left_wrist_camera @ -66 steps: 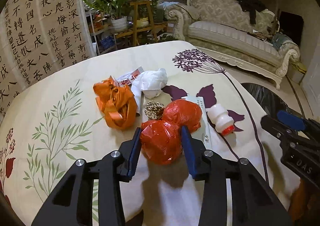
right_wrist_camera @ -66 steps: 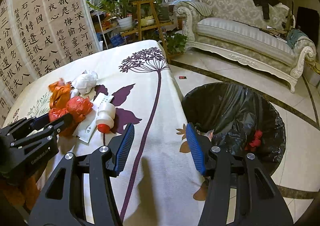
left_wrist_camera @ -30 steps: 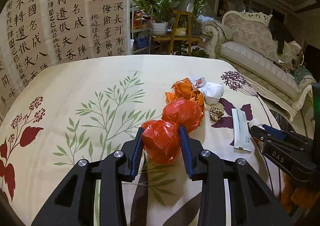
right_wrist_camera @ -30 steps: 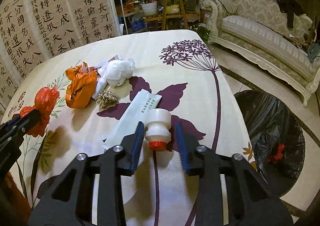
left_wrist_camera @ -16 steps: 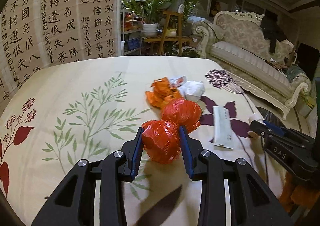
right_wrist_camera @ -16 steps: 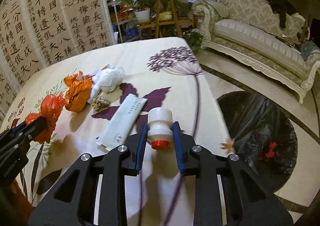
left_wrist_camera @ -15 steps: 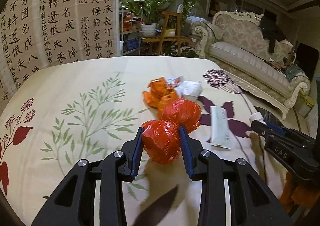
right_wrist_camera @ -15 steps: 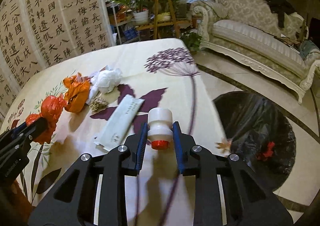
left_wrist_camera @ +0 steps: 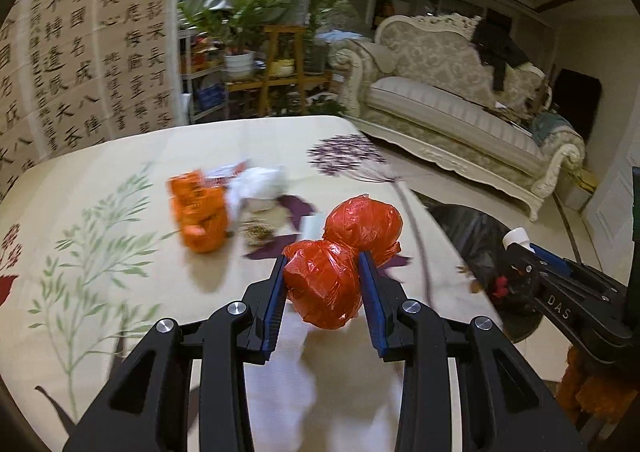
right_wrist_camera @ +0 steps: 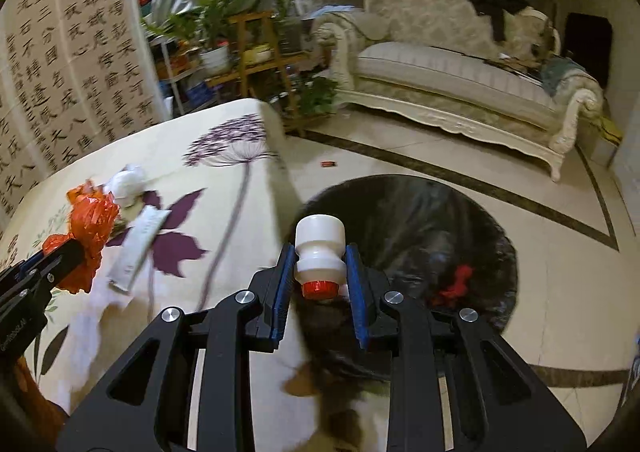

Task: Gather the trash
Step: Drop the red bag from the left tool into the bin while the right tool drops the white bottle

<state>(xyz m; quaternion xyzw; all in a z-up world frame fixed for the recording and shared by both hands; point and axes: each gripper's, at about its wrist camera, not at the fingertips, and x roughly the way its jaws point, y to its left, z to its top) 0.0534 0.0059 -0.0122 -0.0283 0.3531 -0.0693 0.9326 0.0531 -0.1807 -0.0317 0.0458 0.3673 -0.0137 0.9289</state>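
Observation:
My left gripper (left_wrist_camera: pixel 322 284) is shut on a red plastic bag bundle (left_wrist_camera: pixel 344 252) of two knotted lumps, lifted over the table's right part. My right gripper (right_wrist_camera: pixel 318 276) is shut on a small white bottle with a red cap (right_wrist_camera: pixel 320 258), held past the table edge in front of the black-lined trash bin (right_wrist_camera: pixel 420 248). That bin (left_wrist_camera: pixel 476 236) also shows on the floor in the left wrist view. On the flowered tablecloth (left_wrist_camera: pixel 100 211) lie an orange bag (left_wrist_camera: pixel 198 211), a crumpled white tissue (left_wrist_camera: pixel 260 185), a small brown clump (left_wrist_camera: pixel 256 230) and a flat white packet (right_wrist_camera: pixel 138 248).
The bin holds a red scrap (right_wrist_camera: pixel 456 284). A cream sofa (right_wrist_camera: pixel 460 71) stands across the tiled floor, plant stands (right_wrist_camera: pixel 256 63) behind the table, and a calligraphy screen (right_wrist_camera: pixel 72 51) at the left. A small red item (right_wrist_camera: pixel 329 163) lies on the floor.
Both grippers have swung right toward the bin with their loads. The bottle, over the cloth before, now hangs beyond the table edge; the red bundle has passed the orange bag.

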